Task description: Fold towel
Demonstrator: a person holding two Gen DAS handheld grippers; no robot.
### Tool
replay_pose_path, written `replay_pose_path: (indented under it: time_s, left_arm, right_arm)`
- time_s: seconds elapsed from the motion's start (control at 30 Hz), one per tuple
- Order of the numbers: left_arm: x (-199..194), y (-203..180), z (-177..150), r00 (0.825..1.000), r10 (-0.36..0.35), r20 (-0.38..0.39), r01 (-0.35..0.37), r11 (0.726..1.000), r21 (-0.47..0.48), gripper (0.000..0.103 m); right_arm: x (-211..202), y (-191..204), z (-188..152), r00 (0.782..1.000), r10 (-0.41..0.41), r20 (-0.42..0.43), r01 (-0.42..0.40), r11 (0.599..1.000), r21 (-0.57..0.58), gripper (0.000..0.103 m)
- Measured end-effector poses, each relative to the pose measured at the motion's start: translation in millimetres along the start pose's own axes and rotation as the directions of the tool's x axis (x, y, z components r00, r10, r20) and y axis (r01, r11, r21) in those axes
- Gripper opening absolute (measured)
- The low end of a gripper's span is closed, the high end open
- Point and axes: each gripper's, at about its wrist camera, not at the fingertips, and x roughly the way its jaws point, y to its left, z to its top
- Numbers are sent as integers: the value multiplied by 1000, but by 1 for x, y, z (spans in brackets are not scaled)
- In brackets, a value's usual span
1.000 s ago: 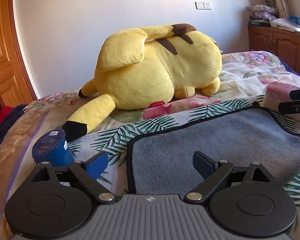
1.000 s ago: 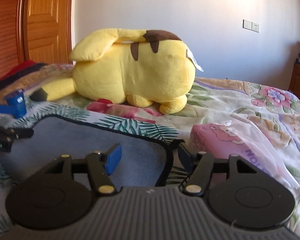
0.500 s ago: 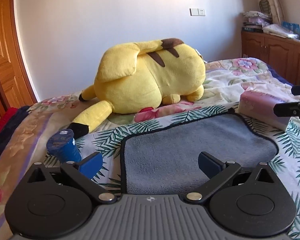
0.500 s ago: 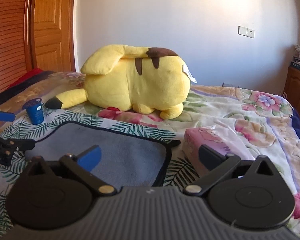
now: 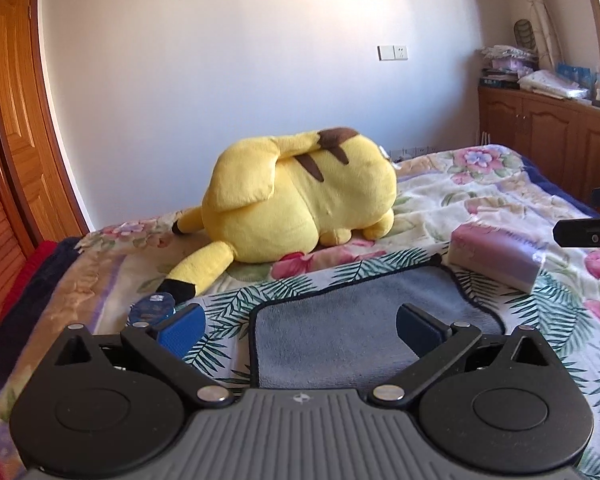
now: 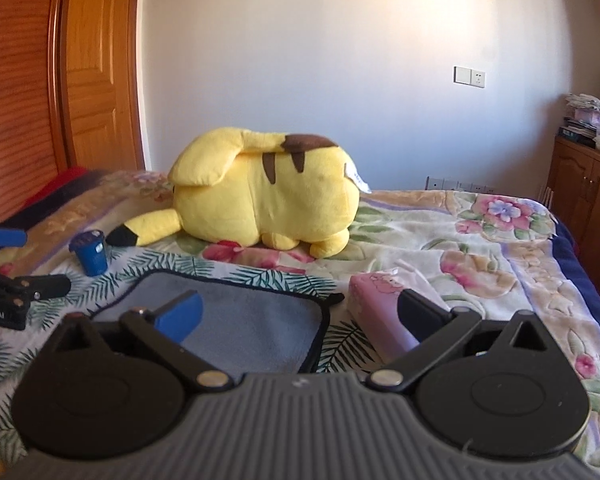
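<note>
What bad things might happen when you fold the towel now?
The blue cup stands close to the gray towel's left edge, so a swinging corner might tip it. The pink packet sits beside the right edge, and the right gripper could snag it instead. Both grippers are open, holding nothing.

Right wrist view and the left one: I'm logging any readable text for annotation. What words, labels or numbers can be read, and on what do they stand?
"obot.AI", cut off at the frame edge: on the left gripper.
White label on the blue cup: too small to read.
White tag on the yellow plush toy: blurred, unreadable.
Dark print on the pink tissue pack: blurred, unreadable.
Small emblem on the right gripper: no letters legible.
</note>
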Motion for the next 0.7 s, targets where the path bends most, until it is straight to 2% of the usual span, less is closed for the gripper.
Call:
replay_pose_path:
  time_s: [0.27, 0.7]
  left_arm:
    - [-41, -3, 6, 1000, 6, 21, -6, 1000, 5, 103]
    - [-95, -14, -5, 1000, 2, 25, -2, 1000, 4, 103]
  right_arm:
    - [-40, 7, 8, 999, -10, 31, 10, 1000, -12, 103]
    - [-82, 27, 1, 999, 20, 45, -22, 999, 35, 103]
